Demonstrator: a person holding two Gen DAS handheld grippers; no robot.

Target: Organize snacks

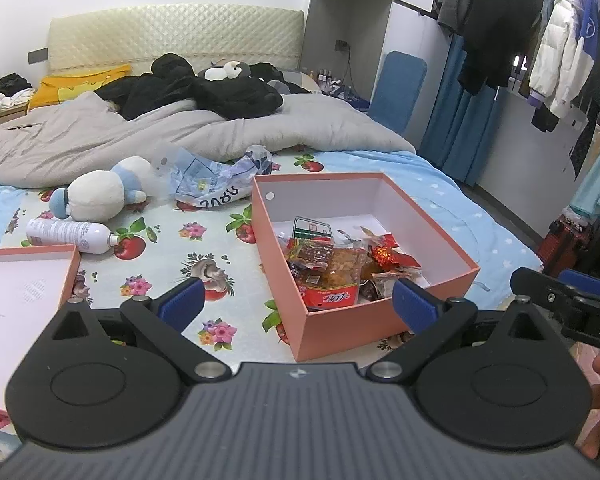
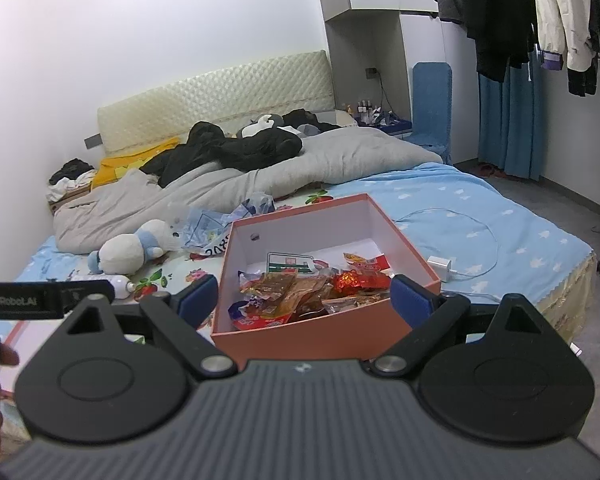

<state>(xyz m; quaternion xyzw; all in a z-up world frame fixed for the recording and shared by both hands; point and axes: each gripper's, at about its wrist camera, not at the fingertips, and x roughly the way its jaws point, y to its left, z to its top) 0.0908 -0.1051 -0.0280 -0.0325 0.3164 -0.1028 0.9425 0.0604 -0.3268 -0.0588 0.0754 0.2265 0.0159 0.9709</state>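
Note:
A pink box (image 1: 340,330) (image 2: 300,340) stands open on the bed. Several snack packets (image 1: 332,264) (image 2: 300,292) lie inside it, red, orange and clear. Its pink lid (image 1: 20,292) (image 2: 12,336) lies upturned to the left. My left gripper (image 1: 296,300) is open and empty, held just before the box's near left corner. My right gripper (image 2: 302,292) is open and empty, held before the box's near wall. The right gripper's body also shows at the right edge of the left wrist view (image 1: 568,300).
A white spray bottle (image 1: 70,236), a plush toy (image 1: 100,194) (image 2: 128,250) and a crumpled plastic bag (image 1: 216,178) (image 2: 220,228) lie left of and behind the box. A white charger with cable (image 2: 440,266) lies right of it. Grey duvet and black clothes (image 1: 204,92) behind.

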